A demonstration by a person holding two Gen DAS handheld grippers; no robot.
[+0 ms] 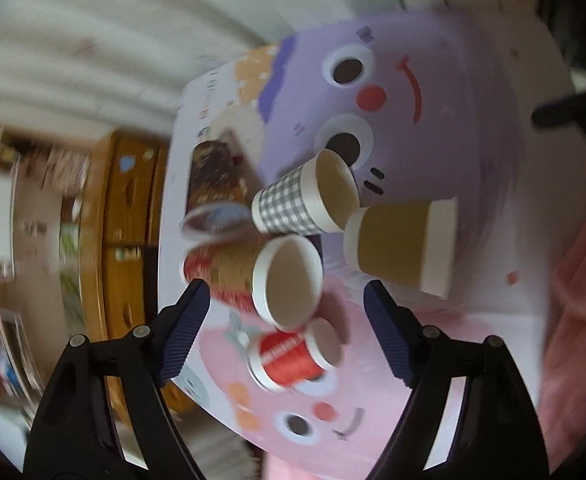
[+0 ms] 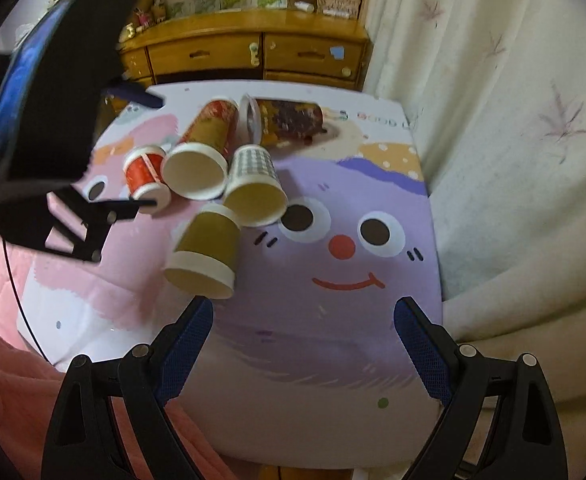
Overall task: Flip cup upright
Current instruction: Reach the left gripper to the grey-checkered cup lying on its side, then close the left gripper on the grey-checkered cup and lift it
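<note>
Several paper cups lie on their sides in a cluster on a cartoon-face table mat (image 2: 333,340). In the right wrist view: a small red cup (image 2: 145,174), a large red-brown cup (image 2: 203,152), a grey checked cup (image 2: 255,184), a brown cup (image 2: 205,248), and a dark patterned cup (image 2: 289,118). My right gripper (image 2: 303,316) is open and empty, just near of the brown cup. My left gripper (image 1: 287,300) is open, its fingers either side of the large cup (image 1: 277,280); the small red cup (image 1: 293,356), checked cup (image 1: 305,196) and brown cup (image 1: 401,246) lie nearby.
A wooden dresser (image 2: 253,52) stands behind the table. A cream curtain (image 2: 513,140) hangs to the right. Pink fabric (image 2: 1,380) lies at the left front. The left gripper body (image 2: 53,120) fills the upper left of the right wrist view.
</note>
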